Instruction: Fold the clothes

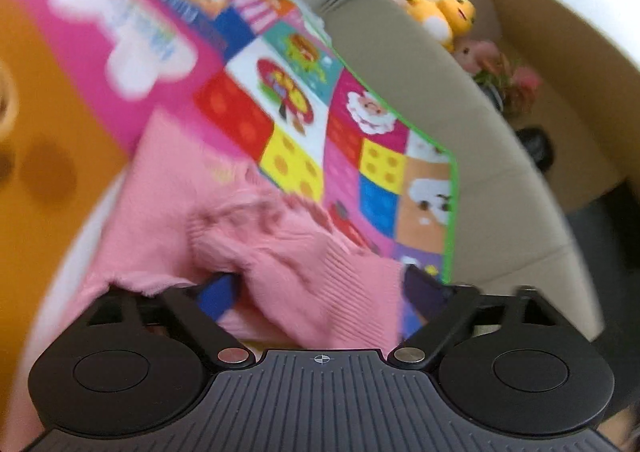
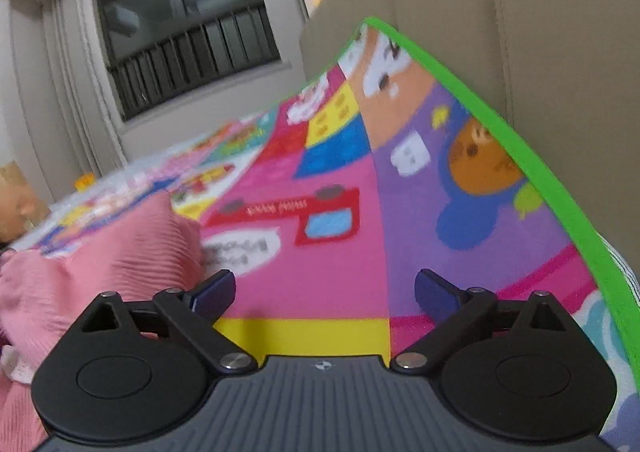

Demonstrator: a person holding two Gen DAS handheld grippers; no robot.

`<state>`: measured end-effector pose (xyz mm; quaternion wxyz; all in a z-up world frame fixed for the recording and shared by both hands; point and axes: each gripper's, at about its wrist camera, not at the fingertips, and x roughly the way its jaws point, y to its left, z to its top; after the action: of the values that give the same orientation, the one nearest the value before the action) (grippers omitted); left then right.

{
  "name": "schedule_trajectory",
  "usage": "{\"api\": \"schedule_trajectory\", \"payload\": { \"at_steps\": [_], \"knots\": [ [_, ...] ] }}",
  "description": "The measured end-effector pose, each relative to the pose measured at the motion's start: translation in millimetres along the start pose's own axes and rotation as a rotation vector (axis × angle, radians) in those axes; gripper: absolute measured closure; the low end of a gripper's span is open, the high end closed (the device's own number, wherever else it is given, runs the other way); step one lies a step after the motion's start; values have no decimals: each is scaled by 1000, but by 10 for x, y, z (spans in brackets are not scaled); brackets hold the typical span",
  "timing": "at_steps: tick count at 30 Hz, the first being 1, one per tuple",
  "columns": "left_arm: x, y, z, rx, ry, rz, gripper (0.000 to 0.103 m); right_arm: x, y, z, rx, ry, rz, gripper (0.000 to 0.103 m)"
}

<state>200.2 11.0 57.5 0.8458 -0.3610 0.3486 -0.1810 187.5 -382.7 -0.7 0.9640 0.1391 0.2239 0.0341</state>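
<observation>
Pink sweater [image 1: 280,252] between left gripper [image 1: 320,292] fingers

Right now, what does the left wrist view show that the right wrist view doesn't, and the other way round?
Only the left wrist view: a cardboard box holding plush toys, and orange floor. Only the right wrist view: a dark barred window and curtain. Both: the pink sweater, the colourful play mat, and the beige sofa.

Left wrist view smeared by motion blur — print on the play mat [image 1: 280,99] unreadable at upper left; pink sweater [image 1: 288,252] cut off at lower left, its bunched knit covering the inner fingers [image 1: 218,292]; contact with either pad cannot be told.
</observation>
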Motion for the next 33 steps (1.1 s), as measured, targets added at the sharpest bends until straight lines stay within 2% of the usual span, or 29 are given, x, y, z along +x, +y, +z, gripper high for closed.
{"api": "schedule_trajectory", "payload": {
  "at_steps": [1, 2, 4, 5, 8, 9, 11, 13, 15, 16, 17, 18, 19, 20, 21, 23, 24, 25, 27, 28, 29, 30, 31, 33],
  "knots": [
    [49, -85, 11, 65, -9, 30, 36, 5, -25, -18, 9, -2, 11, 3],
    [95, -173, 19, 134, -19, 59, 56, 14, -47, -23, 20, -1, 23, 2],
    [121, -359, 22, 276, -61, 97, 76, 25, -85, -31, 39, 0, 49, 0],
    [65, -436, 12, 336, -99, 98, 78, 26, -102, -35, 48, 0, 56, 0],
    [-96, -647, -21, 508, -210, 109, 78, 39, -118, -34, 67, -7, 71, 0],
    [-120, -658, -35, 537, -226, 130, 78, 47, -116, -28, 70, -6, 73, 0],
    [-123, -573, -70, 553, -204, 181, 78, 80, -83, 15, 61, 17, 61, 0],
    [-141, -382, -102, 521, -157, 230, 78, 108, -27, 105, 41, 61, 51, 0],
    [-165, -190, -110, 475, -115, 266, 75, 79, 36, 245, 24, 101, 100, 0],
    [-199, -100, -100, 442, -101, 268, 67, 27, 77, 329, 17, 93, 143, 0],
    [-277, -26, -62, 386, -101, 236, 52, -20, 129, 401, 4, 80, 170, 0],
    [-357, 34, -15, 327, -105, 193, 45, -59, 203, 480, -21, 71, 199, 0],
    [-429, 81, 36, 273, -109, 150, 33, -88, 278, 555, -45, 66, 226, 0],
    [-464, 112, 71, 233, -107, 119, 26, -78, 353, 607, -64, 72, 242, 0],
    [-427, 116, 79, 219, -92, 110, 24, -29, 419, 627, -76, 87, 241, 0],
    [-354, 123, 93, 191, -63, 92, 18, 81, 551, 655, -104, 121, 233, 9],
    [-318, 126, 100, 177, -49, 83, 18, 172, 618, 623, -134, 149, 213, 26],
    [-270, 123, 93, 174, -33, 83, 18, 269, 679, 586, -160, 181, 193, 50],
    [-136, 114, 5, 201, 9, 100, 21, 482, 745, 484, -149, 267, 185, 73],
    [-65, 107, -31, 211, 31, 106, 31, 566, 777, 440, -138, 300, 190, 82],
    [1, 88, -43, 222, 47, 110, 55, 585, 826, 426, -147, 297, 190, 86],
    [32, 63, -38, 234, 51, 114, 67, 570, 885, 452, -171, 272, 186, 92],
    [36, 23, -8, 248, 36, 112, 83, 510, 936, 520, -190, 227, 190, 93],
    [-60, -81, 75, 283, -34, 87, 85, 390, 1036, 660, -229, 136, 198, 95]
  ]
}}
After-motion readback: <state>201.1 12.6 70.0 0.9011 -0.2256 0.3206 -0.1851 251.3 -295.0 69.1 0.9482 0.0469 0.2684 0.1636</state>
